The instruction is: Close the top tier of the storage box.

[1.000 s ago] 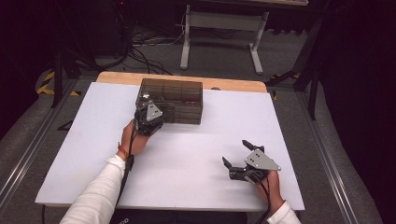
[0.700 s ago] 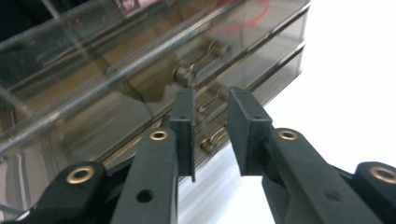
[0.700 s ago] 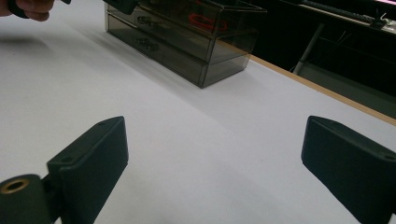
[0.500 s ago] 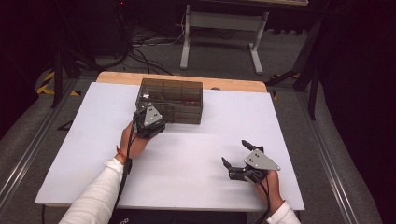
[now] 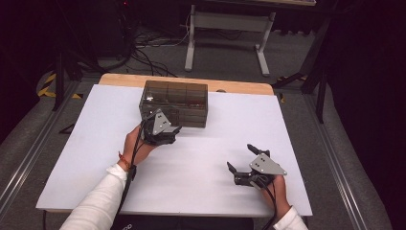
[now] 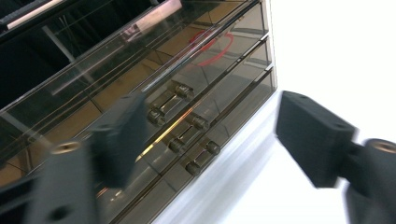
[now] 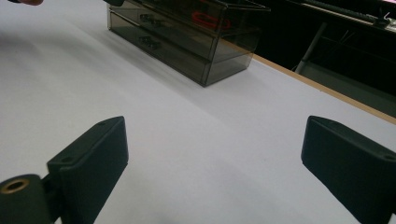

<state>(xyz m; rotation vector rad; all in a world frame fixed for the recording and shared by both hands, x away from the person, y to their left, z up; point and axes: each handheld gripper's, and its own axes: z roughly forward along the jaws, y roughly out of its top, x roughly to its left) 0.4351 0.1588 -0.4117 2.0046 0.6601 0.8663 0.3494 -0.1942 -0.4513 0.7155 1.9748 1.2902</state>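
Note:
A smoky see-through drawer box [image 5: 174,103] stands at the back middle of the white table [image 5: 86,143]. Its small drawer handles [image 6: 187,133] face the person, and something red [image 6: 212,44] shows through the top. My left gripper [image 5: 162,130] is just before the box's front. In the left gripper view its jaws [image 6: 208,121] have just been opening and stand wide apart, the handles beyond them, nothing between the pads. My right gripper [image 5: 241,157] rests open at the front right; in its own view [image 7: 212,140] it faces the box [image 7: 187,42] over bare table.
A wooden strip [image 5: 239,87] edges the table's far side. Beyond it are a white metal stand [image 5: 225,28] and cables on the floor [image 5: 143,48]. Metal rails [image 5: 28,158] run along both sides of the table.
The left gripper has drawn slightly back from the box's front, and its jaws look wider apart. The right gripper has stayed where it was.

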